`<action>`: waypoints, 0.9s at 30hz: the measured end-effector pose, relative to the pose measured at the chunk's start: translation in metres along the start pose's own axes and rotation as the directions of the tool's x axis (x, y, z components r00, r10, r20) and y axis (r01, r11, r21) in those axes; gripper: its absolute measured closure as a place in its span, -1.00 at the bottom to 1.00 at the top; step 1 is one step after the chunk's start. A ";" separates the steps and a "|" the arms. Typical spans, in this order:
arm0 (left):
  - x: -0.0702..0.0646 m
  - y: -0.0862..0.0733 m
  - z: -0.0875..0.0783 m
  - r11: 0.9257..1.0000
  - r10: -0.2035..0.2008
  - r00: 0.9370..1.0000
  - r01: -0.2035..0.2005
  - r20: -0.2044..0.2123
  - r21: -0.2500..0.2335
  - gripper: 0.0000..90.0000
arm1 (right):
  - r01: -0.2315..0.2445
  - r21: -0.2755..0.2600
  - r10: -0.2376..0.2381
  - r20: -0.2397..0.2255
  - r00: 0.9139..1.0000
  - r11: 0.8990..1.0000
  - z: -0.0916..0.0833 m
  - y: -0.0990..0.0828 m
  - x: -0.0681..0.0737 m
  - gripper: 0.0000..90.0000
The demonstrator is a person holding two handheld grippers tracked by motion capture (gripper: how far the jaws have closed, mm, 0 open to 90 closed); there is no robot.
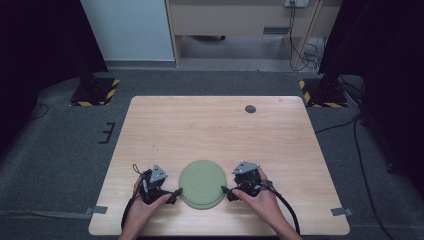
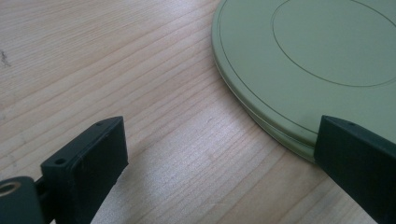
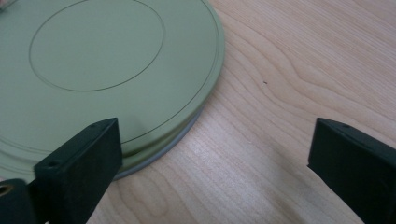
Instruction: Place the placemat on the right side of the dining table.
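Note:
A flat round green disc [image 1: 202, 184] lies near the front edge of the wooden table [image 1: 215, 130]. In the right gripper view the disc [image 3: 98, 70] rests on a thin grey rim [image 3: 161, 151] beneath it. My left gripper [image 1: 177, 193] sits just left of the disc, open. In the left gripper view its jaws [image 2: 219, 158] stand wide apart, the right one at the disc's [image 2: 322, 60] edge. My right gripper [image 1: 225, 191] sits just right of the disc, open. Its jaws [image 3: 215, 163] straddle the disc's edge, the left one over the green surface.
A small grey round cap [image 1: 250, 109] is set into the table at the back right. Grey tape [image 1: 96, 210] marks the front corners. Black-and-yellow stand bases [image 1: 95, 92] sit on the floor behind the table. Bare wood stretches beyond the disc.

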State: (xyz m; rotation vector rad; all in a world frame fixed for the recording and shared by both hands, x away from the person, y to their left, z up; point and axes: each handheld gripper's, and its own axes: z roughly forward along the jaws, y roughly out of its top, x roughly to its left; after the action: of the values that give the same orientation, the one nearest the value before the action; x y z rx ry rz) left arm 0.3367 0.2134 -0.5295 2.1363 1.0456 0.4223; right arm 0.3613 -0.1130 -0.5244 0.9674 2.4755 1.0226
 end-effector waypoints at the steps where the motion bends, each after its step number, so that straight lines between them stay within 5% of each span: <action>1: 0.000 0.001 0.000 1.000 0.004 1.000 -0.004 -0.008 0.003 -0.97 | -0.001 0.002 0.001 -0.001 1.000 1.000 0.000 0.000 0.001 -0.88; 27: -0.003 0.004 0.000 1.000 0.006 0.999 -0.006 -0.032 -0.017 -0.95 | -0.014 -0.007 0.014 0.022 1.000 1.000 0.002 0.002 -0.001 -0.90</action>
State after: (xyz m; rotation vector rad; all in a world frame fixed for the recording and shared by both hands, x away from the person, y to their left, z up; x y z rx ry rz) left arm 0.3375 0.2096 -0.5269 2.1242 1.0504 0.4685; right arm 0.3638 -0.1113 -0.5248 0.9900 2.4495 1.0191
